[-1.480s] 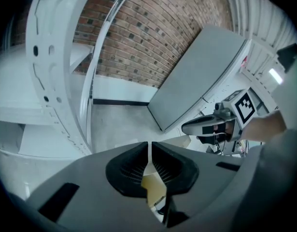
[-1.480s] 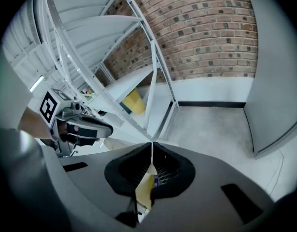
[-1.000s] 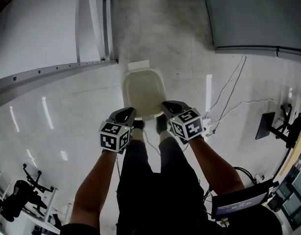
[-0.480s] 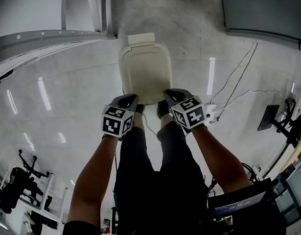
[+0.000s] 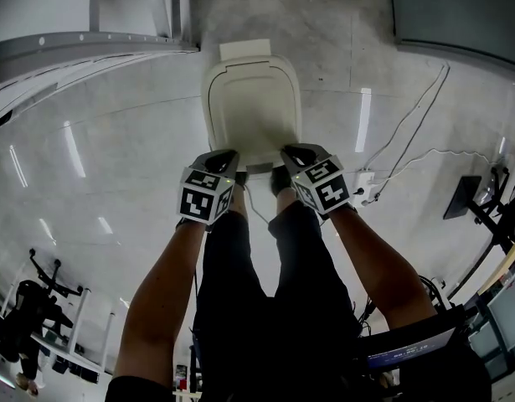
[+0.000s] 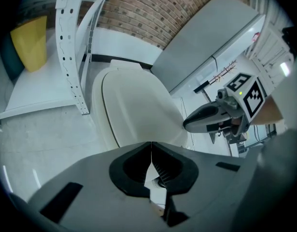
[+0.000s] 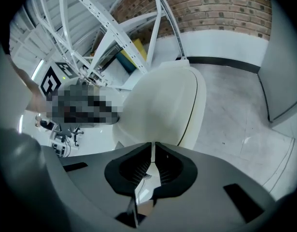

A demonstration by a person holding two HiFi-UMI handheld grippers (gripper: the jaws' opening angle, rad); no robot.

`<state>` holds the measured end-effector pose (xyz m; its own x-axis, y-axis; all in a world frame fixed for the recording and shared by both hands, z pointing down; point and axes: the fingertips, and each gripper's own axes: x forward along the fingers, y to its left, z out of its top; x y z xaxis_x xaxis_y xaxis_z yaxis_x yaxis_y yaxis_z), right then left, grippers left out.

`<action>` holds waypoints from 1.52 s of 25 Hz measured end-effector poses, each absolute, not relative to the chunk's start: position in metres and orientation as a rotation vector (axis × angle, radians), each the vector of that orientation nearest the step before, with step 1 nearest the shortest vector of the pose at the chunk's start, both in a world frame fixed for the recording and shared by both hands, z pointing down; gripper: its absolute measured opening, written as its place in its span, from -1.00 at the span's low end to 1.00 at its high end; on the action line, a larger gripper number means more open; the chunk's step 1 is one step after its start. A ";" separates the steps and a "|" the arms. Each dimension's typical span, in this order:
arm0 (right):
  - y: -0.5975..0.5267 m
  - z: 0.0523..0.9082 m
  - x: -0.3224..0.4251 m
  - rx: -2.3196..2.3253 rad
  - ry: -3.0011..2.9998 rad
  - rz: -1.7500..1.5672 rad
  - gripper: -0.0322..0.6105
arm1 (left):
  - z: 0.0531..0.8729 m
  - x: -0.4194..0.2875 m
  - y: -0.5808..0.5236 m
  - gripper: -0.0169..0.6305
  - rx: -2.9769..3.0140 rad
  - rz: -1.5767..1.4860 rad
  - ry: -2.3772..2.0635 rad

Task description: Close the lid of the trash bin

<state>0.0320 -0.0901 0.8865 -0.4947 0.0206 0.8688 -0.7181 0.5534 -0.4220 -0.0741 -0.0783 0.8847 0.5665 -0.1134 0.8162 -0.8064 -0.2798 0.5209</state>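
A cream trash bin (image 5: 253, 111) stands on the floor in front of my feet, and its lid (image 5: 255, 99) lies flat down on it. My left gripper (image 5: 224, 156) is shut and empty at the bin's near left corner. My right gripper (image 5: 297, 151) is shut and empty at the near right corner. In the left gripper view the shut left gripper (image 6: 151, 145) points at the lid (image 6: 134, 110), with the right gripper (image 6: 194, 122) beside it. The right gripper view has the shut right gripper (image 7: 153, 145) just short of the lid (image 7: 162, 105).
A white perforated metal rack (image 5: 90, 44) runs along the left, next to the bin. A grey cabinet (image 5: 458, 7) fills the back right. Cables (image 5: 399, 153) and a power strip (image 5: 363, 184) lie on the floor to the right. A brick wall (image 6: 153, 13) stands behind the bin.
The bin has grown larger and moved up in the head view as the camera shifted. Both grippers stay shut at the bin's near edge.
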 end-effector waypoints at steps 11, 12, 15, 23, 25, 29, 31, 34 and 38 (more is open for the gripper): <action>-0.091 0.895 0.034 0.603 -1.866 1.021 -0.87 | 0.891 -0.074 -0.077 -0.94 1.704 0.790 -0.802; -0.092 0.894 0.034 0.608 -1.865 1.033 -0.87 | 0.889 -0.074 -0.077 -0.94 1.706 0.779 -0.798; -0.101 0.882 0.035 0.639 -1.882 1.049 -0.87 | 0.876 -0.076 -0.082 -0.94 1.692 0.750 -0.840; -0.154 0.772 0.031 0.738 -2.077 0.945 -0.87 | 0.760 -0.080 -0.129 -0.95 1.832 0.494 -0.973; -0.172 0.728 0.030 0.787 -2.153 0.915 -0.87 | 0.711 -0.077 -0.144 -0.95 1.924 0.393 -0.990; -0.179 0.638 0.024 0.826 -2.271 0.894 -0.87 | 0.614 -0.081 -0.153 -0.95 2.004 0.274 -1.049; -0.192 0.599 0.016 0.830 -2.347 0.845 -0.87 | 0.572 -0.089 -0.169 -0.95 2.054 0.220 -1.117; -0.219 0.544 0.008 0.834 -2.465 0.761 -0.87 | 0.511 -0.096 -0.196 -0.95 2.163 0.134 -1.204; -0.216 0.475 0.011 0.842 -2.558 0.704 -0.87 | 0.435 -0.092 -0.188 -0.95 2.264 0.084 -1.236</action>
<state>0.0105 -0.2161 0.4751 -0.7592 -0.4499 0.4703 -0.6272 0.6986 -0.3443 -0.0922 -0.1875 0.4349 0.5741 -0.7588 0.3077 -0.7935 -0.4229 0.4377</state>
